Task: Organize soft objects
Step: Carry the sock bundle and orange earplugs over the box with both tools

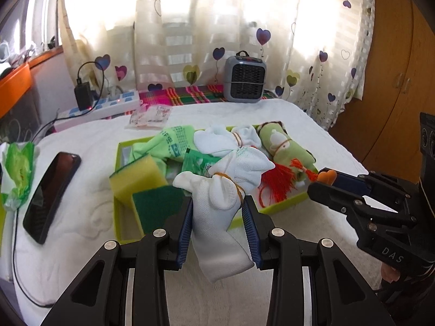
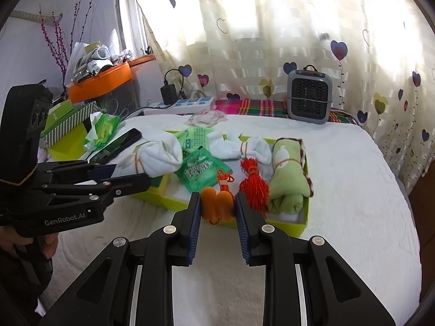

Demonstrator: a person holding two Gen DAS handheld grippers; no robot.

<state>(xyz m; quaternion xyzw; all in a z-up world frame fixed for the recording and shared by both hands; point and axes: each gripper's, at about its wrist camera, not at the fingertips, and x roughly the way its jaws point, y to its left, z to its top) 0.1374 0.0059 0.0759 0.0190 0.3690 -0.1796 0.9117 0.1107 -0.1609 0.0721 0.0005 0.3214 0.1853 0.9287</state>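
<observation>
A lime green tray (image 1: 282, 203) (image 2: 304, 220) on the white bed holds soft things: white sock bundles (image 1: 217, 141), a rolled green towel (image 2: 288, 182), a red tassel (image 2: 254, 184), a green packet (image 2: 201, 171) and a yellow-green sponge (image 1: 138, 179). My left gripper (image 1: 217, 206) is shut on a white sock bundle (image 1: 217, 217) tied with a rubber band, over the tray's near edge; it also shows in the right wrist view (image 2: 160, 157). My right gripper (image 2: 217, 203) is shut on an orange soft piece (image 2: 217, 206) at the tray's near rim, joined by a cord to the tassel.
A black phone (image 1: 51, 195) and a green tissue pack (image 1: 17, 171) lie left of the tray. A grey heater (image 1: 244, 78), a power strip (image 1: 108, 106) and a plaid cloth (image 1: 195, 95) stand by the curtain. A wooden wardrobe (image 1: 394, 81) is at the right.
</observation>
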